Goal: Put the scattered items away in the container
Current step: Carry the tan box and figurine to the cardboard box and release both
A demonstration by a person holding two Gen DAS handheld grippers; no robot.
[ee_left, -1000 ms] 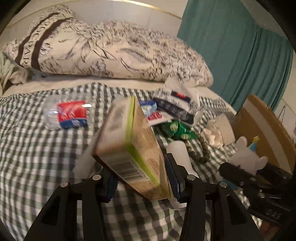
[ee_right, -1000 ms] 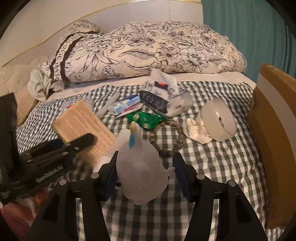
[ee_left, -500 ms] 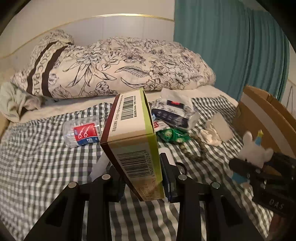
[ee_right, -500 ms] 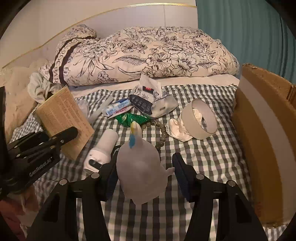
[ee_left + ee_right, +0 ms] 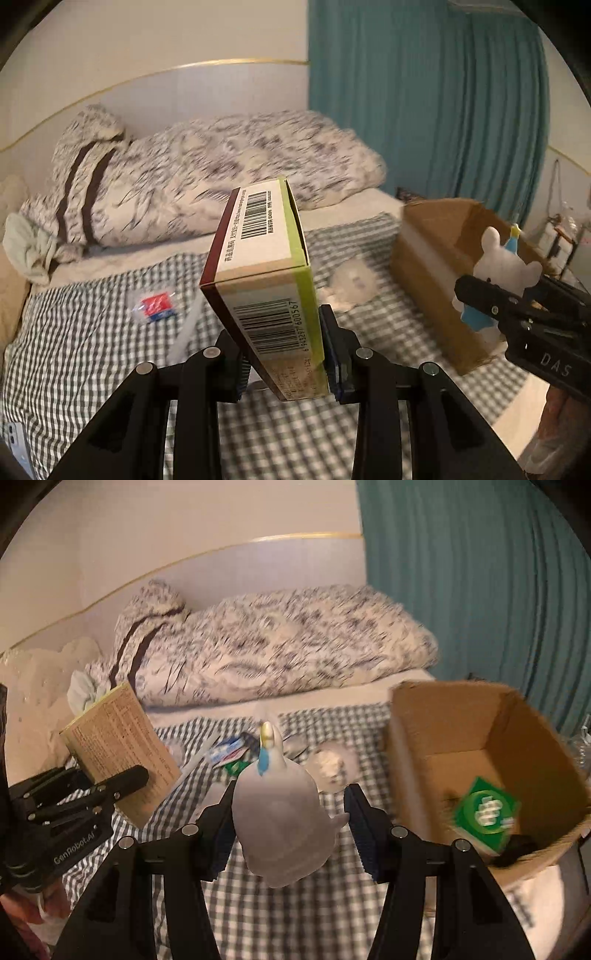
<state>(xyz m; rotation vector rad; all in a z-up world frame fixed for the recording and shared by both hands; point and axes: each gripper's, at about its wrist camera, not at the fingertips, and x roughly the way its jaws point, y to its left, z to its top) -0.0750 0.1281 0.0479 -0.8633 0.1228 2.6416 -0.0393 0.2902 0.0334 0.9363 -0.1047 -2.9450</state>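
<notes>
You are partway through: at least 1 green packet [image 5: 485,812] and something dark beside it already lie in the cardboard box [image 5: 443,720] at the right of the right wrist view, and the rest of its floor looks bare. Your left gripper [image 5: 286,363] is clamped on a tall carton with barcodes [image 5: 264,273], held upright at the centre of the left wrist view, jaws narrow against its 2 sides. Your right gripper [image 5: 291,825] stands about half open with the white toy figure [image 5: 280,812] between its pads, lifted clear of the checked bedspread [image 5: 295,904] just left of the box. Both items are not yet inside. Left on the bed, mid-frame and blurred, are a toothpaste tube [image 5: 227,751], a small green packet [image 5: 236,766] and a pale lump [image 5: 330,764]; a red and blue packet [image 5: 155,308] lies at the left of the left wrist view.
</notes>
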